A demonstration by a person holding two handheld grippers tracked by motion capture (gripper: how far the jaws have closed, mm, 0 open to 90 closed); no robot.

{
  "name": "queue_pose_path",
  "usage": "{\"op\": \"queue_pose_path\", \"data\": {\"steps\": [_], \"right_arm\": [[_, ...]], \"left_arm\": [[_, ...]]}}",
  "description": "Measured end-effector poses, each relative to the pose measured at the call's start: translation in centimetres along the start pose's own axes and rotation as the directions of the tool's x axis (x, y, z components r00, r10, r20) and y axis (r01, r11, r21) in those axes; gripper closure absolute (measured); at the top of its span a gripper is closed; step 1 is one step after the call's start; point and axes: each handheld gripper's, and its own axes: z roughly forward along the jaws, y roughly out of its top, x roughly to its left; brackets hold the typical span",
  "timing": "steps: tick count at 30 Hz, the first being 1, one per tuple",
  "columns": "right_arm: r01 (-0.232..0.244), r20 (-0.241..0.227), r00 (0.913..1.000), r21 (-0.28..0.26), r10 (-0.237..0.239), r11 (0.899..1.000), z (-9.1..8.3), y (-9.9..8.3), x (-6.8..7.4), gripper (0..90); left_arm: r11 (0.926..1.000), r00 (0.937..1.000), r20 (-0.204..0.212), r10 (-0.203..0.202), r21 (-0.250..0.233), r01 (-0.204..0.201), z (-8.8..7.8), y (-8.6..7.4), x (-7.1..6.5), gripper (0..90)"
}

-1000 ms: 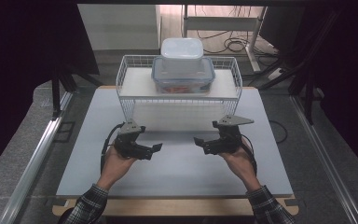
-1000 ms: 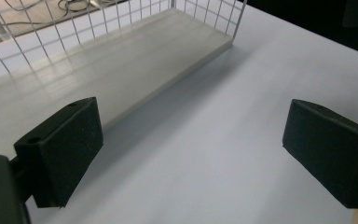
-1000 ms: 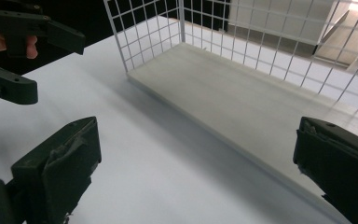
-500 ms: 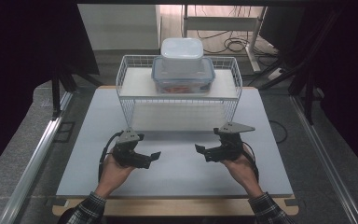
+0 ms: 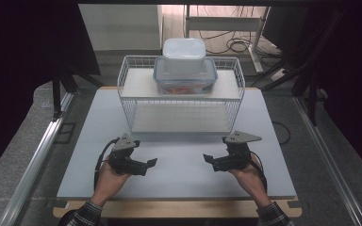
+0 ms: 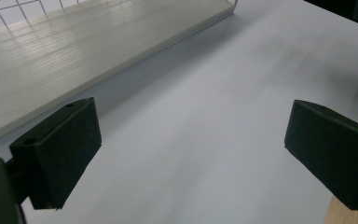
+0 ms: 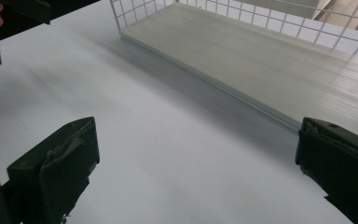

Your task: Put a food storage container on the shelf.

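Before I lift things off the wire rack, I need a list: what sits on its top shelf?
On the wire rack sits a clear lidded container with a white container stacked on it. Something orange shows inside; the rest is hidden.

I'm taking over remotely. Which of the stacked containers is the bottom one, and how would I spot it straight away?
Find the white wire rack at the far side of the table. Two plastic containers are stacked on its top shelf. The bottom container is the wider one, with a blue-rimmed clear lid and something orange-red inside; the smaller container on top is plain whitish.
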Motion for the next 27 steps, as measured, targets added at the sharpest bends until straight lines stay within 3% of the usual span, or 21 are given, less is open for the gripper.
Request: {"op": "queue_pose_path", "data": {"steps": [14,27], "right_arm": [[-0.017,0.039,0.9991,-0.012,0.017,1.0,-1.7,-1.8,-0.5,0.0],[-0.023,0.067,0.9975,0.001,0.023,1.0,-2.5,-3.3,-1.0,0.0]], "left_arm": [[0.9995,0.9993,-0.019,-0.032,-0.004,0.032,-1.4,-1.6,0.4,3.0],[0.9986,0.9971,-0.062,-0.045,0.026,0.046,-2.2,-3.4,1.1,2.5]]}}
